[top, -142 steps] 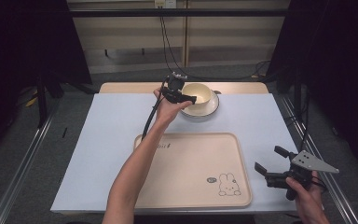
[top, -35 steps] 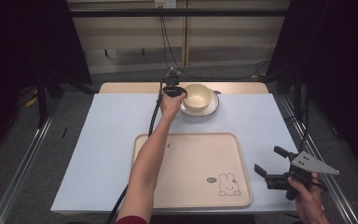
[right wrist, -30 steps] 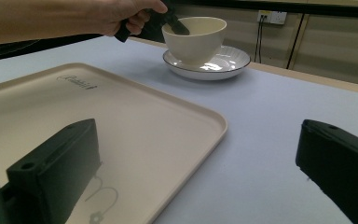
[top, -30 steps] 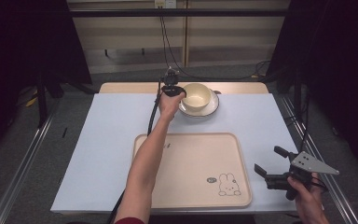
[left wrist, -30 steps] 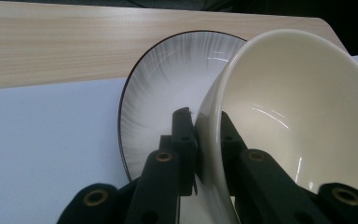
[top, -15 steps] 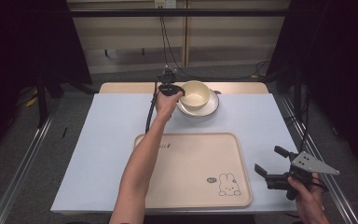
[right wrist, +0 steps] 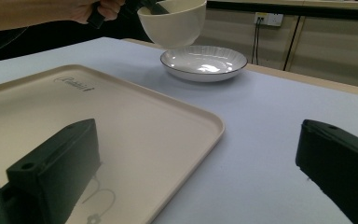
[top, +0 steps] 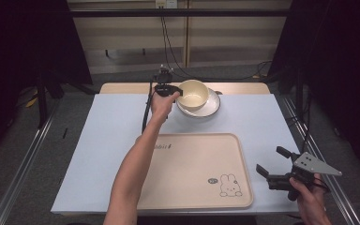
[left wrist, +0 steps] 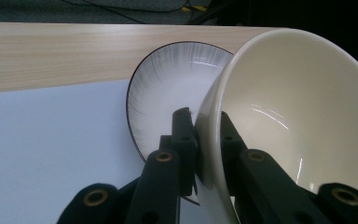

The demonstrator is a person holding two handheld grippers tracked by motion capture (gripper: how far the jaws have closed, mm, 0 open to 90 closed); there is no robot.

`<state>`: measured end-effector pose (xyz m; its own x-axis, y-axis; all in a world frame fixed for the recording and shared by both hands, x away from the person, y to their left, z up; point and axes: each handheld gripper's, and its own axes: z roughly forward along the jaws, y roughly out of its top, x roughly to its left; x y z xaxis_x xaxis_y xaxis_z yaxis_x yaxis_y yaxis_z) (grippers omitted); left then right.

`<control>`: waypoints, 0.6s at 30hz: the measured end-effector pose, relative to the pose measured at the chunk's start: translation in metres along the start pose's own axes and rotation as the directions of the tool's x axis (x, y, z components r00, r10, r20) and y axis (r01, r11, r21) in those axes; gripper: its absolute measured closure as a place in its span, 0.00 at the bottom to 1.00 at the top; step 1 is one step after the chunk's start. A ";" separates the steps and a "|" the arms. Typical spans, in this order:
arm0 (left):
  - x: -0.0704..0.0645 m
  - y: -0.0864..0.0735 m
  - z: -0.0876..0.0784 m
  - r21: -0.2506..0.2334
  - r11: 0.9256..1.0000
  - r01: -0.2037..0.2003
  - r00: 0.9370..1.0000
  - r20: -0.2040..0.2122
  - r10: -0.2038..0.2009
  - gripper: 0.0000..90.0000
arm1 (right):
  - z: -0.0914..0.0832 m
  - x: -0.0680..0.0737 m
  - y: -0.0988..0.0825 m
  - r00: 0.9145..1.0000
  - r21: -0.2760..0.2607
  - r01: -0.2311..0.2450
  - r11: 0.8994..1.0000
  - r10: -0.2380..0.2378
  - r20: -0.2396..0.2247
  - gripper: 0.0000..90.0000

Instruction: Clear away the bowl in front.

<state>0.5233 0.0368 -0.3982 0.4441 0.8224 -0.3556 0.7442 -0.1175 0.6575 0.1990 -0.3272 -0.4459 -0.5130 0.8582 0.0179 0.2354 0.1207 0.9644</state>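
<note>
Between the jaws of the left gripper (left wrist: pixel 204 140), the cream bowl's (left wrist: pixel 298 116) rim is being pinched, one jaw inside and one outside, the bowl hanging tilted above the striped plate (left wrist: pixel 168 98). The right gripper's (top: pixel 274 164) jaws are standing released beside the tray (top: pixel 192 168).

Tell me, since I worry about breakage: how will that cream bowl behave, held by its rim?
The cream bowl looks glazed and rigid, probably slippery. The left gripper pinches only one wall, so it may tilt. Lifted clear of the plate, it would likely chip if dropped.
</note>
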 end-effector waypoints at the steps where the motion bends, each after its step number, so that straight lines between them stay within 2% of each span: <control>1: -0.001 -0.001 -0.002 -0.003 1.000 -0.001 1.000 0.002 0.001 0.92 | 0.000 0.000 0.000 1.000 -0.002 0.001 1.000 -0.001 0.002 0.00; 8: -0.007 -0.004 -0.011 -0.002 1.000 -0.020 1.000 0.021 0.020 0.92 | 0.000 0.000 0.000 1.000 -0.009 0.003 1.000 -0.003 0.007 0.00; 10: -0.009 -0.005 -0.015 0.009 0.999 -0.046 0.999 0.025 0.045 0.92 | 0.000 0.000 0.000 1.000 -0.008 0.003 1.000 -0.003 0.008 0.00; 15: -0.016 -0.009 -0.023 0.011 0.998 -0.055 0.997 0.060 0.054 0.92 | 0.000 0.000 0.001 1.000 -0.007 0.001 1.000 -0.001 0.007 0.00; 16: -0.018 -0.010 -0.023 -0.006 0.999 -0.040 0.997 0.068 0.040 0.92 | -0.001 0.000 0.001 1.000 -0.006 0.003 1.000 -0.003 0.008 0.00; 18: -0.019 -0.010 -0.027 0.006 0.998 -0.063 0.996 0.065 0.063 0.92 | -0.001 0.000 0.001 1.000 -0.006 0.003 1.000 -0.003 0.005 0.00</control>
<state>0.4936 0.0373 -0.3802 0.5215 0.7754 -0.3560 0.7177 -0.1730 0.6746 0.1987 -0.3275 -0.4451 -0.5098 0.8602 0.0137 0.2288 0.1202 0.9660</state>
